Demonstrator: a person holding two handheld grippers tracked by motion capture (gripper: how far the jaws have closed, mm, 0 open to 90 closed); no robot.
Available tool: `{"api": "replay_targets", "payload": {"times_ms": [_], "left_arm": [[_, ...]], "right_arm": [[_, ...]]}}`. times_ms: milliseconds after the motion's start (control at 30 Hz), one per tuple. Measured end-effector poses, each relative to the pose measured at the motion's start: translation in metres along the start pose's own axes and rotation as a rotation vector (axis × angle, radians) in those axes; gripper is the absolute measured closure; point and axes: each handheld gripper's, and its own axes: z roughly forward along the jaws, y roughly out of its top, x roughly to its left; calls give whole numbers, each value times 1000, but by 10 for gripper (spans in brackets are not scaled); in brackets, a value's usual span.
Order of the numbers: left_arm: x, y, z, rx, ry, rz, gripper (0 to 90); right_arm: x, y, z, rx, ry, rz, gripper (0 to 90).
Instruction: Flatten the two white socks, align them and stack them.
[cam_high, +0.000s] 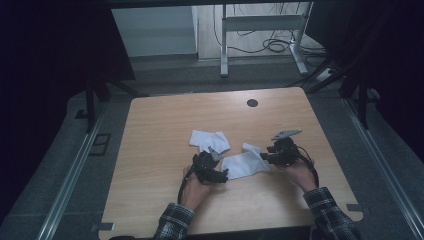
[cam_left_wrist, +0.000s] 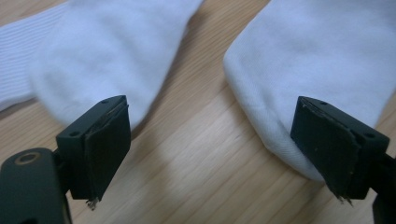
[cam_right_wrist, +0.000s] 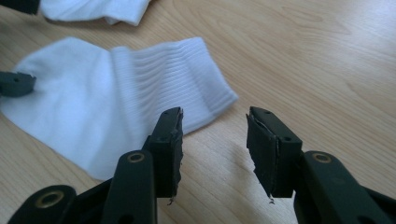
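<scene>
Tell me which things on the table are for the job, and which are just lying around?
For the job:
- flat white cotton sock between the hands
- crumpled white cotton sock behind it
- left claw, open
- right claw, open

Just lying around:
- round dark hole in the light wooden table
- metal desk legs beyond

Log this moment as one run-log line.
left gripper: open, between two socks | right gripper: open, nothing held, at near sock cuff | far sock: flat on table
</scene>
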Motion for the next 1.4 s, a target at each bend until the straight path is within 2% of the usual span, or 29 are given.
{"api": "replay_targets", "payload": {"times_ms": [133,167,333,433,533,700,800,900,933,967,1033,1100,1200,1300,1400], "left_arm": [[5,-6,-7,15,26,17,128],[10,-11,-11,20,38,22,128],[20,-22,-17,19,33,-3,128],[29,-31,-22,15,32,-25,128],[36,-36,-26,22,42,-32,128],[44,-42,-30,31,60,-44,128],[52,-46,-32,30,64,-67,128],[54,-47,-33,29,72,-70,128],[54,-47,-33,29,72,-70,130],[55,-46,-34,16,63,-76,130],[57,-44,-35,2,48,-98,130],[57,-43,-35,-3,54,-102,131],[58,-43,-35,-2,64,-104,131],[63,-46,-31,2,71,-117,131],[64,-47,-30,9,73,-115,131]], "right_arm": [[2,2,4,2,-3,-8,551],[3,5,6,-8,-6,-5,544],[5,10,17,-18,-7,-4,513],[9,8,28,10,-12,-11,501],[11,5,34,35,-27,-43,495],[8,1,28,52,-32,-26,493],[8,-6,18,84,-20,-1,495],[11,-9,11,111,-9,-14,511],[11,-9,11,111,-9,-14,511],[13,-7,5,92,-40,-38,517],[10,-4,2,57,-51,-21,528],[5,1,4,38,-74,-17,530],[-2,4,14,32,-98,-9,530],[-6,3,23,46,-94,8,522],[-5,0,22,50,-87,10,522]]}}
